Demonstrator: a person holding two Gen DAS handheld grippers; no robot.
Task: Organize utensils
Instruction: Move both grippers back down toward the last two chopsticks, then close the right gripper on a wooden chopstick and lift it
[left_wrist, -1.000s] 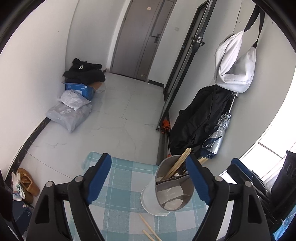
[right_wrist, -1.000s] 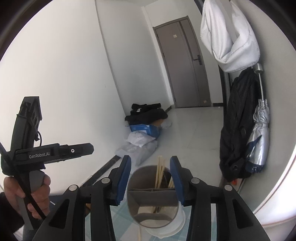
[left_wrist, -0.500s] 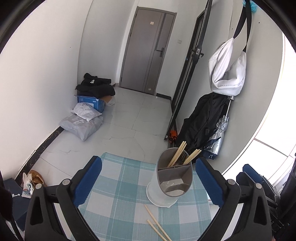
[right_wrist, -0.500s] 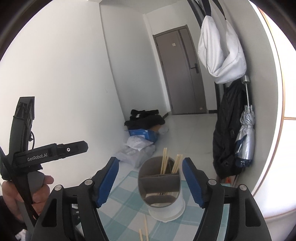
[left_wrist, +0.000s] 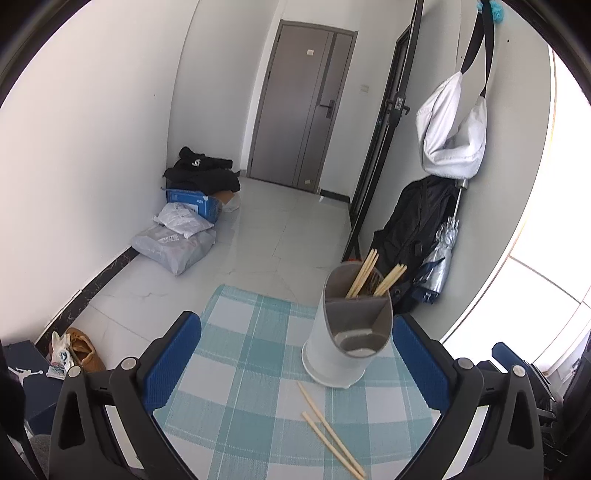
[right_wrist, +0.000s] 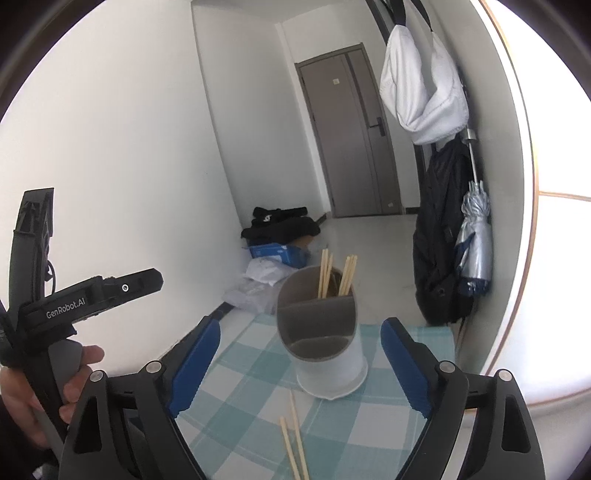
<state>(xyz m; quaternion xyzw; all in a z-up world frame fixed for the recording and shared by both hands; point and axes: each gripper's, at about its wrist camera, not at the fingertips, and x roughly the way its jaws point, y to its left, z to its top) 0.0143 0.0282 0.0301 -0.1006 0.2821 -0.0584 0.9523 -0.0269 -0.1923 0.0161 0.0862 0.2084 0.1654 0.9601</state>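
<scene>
Left gripper (left_wrist: 295, 365) and right gripper (right_wrist: 300, 363): both jaws spread wide, empty. Since a second ago both have backed away from the utensil holder (left_wrist: 349, 328), right jaws released. Holder stands upright, far right on the checked tablecloth (left_wrist: 236, 350); chopsticks (left_wrist: 364, 273) stand in its rear compartment. Two loose chopsticks (left_wrist: 328, 428) remain near, likely next. Holder: smooth grey-white plastic cylinder; sticks thin, pale wood.

white walls (left_wrist: 92, 129), pale tiled floor (left_wrist: 280, 236), grey door (left_wrist: 306, 107), bright window (left_wrist: 546, 280) at right
</scene>
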